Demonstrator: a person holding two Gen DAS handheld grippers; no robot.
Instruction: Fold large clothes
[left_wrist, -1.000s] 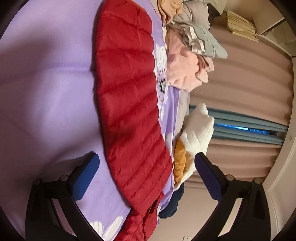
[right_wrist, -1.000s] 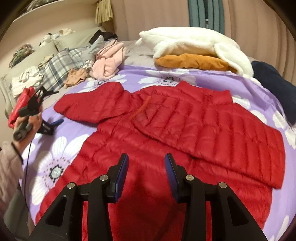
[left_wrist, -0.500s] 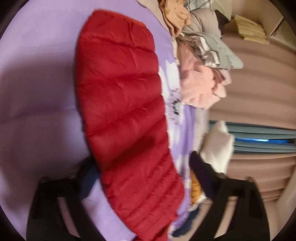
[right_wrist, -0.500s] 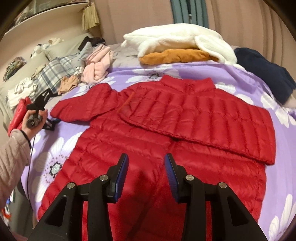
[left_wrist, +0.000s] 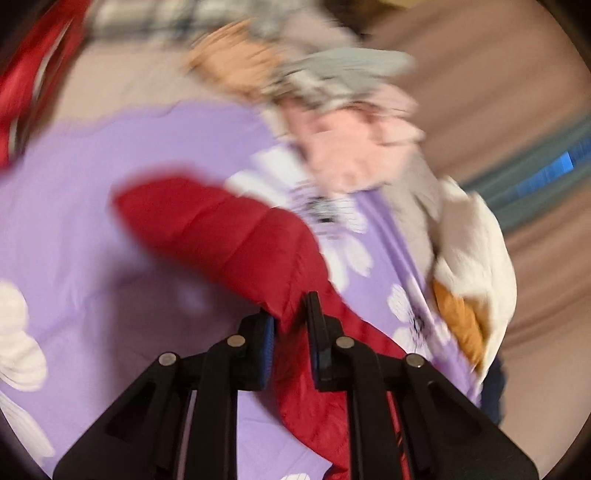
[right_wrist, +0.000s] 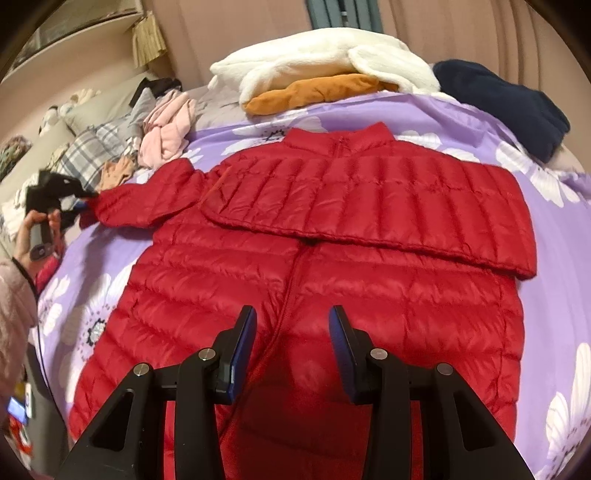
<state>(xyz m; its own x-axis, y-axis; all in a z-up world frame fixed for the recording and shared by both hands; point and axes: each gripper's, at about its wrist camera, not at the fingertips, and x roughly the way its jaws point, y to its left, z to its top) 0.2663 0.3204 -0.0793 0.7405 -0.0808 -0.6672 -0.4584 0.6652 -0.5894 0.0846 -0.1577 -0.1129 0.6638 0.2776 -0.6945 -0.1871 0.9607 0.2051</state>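
Left tongs (left_wrist: 290, 332) clamping the red jacket (right_wrist: 314, 266)'s sleeve (left_wrist: 207, 218); right tongs (right_wrist: 291, 350) hovering apart above its hem; slick fabric risking slipping free.

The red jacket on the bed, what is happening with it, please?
A person is folding the red puffer jacket on the purple flowered bedspread with two hand-held grippers. One sleeve already lies folded across the chest. The left gripper has just closed on the other sleeve. The right gripper hangs part open above the jacket's lower front, holding nothing.
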